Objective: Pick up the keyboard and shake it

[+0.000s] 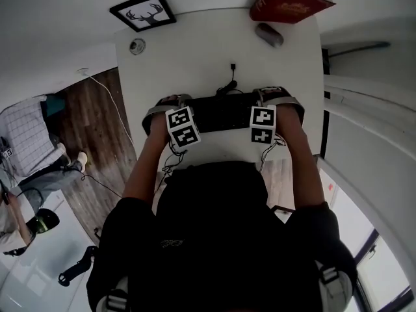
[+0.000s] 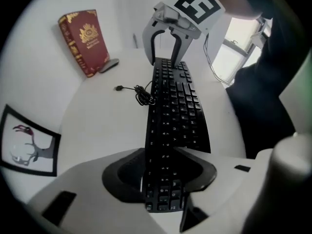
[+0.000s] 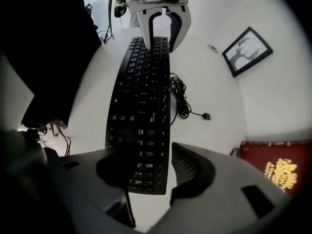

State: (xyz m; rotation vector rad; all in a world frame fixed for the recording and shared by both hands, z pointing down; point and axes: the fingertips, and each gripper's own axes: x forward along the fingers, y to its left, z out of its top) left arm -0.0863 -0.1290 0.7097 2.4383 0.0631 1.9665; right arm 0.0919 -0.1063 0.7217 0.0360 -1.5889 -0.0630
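Note:
A black keyboard (image 1: 221, 112) lies across the white table (image 1: 195, 51), its cable (image 1: 229, 83) coiled behind it. My left gripper (image 1: 170, 104) points down over the keyboard's left end. In the left gripper view that end (image 2: 165, 189) sits between the jaws of the left gripper (image 2: 163, 179), and both pads look to be touching its long edges. My right gripper (image 1: 279, 99) stands over the right end. In the right gripper view the keyboard (image 3: 144, 96) reaches into the right gripper (image 3: 151, 172), but a white strip shows between its edge and the right-hand pad (image 3: 187, 167).
A red book (image 1: 289, 2) stands at the table's far right corner with a grey mouse-like object (image 1: 268, 34) beside it. A framed deer picture (image 1: 143, 10) and a small round thing (image 1: 136, 46) lie far left. The table's left edge drops to wooden floor (image 1: 97, 129).

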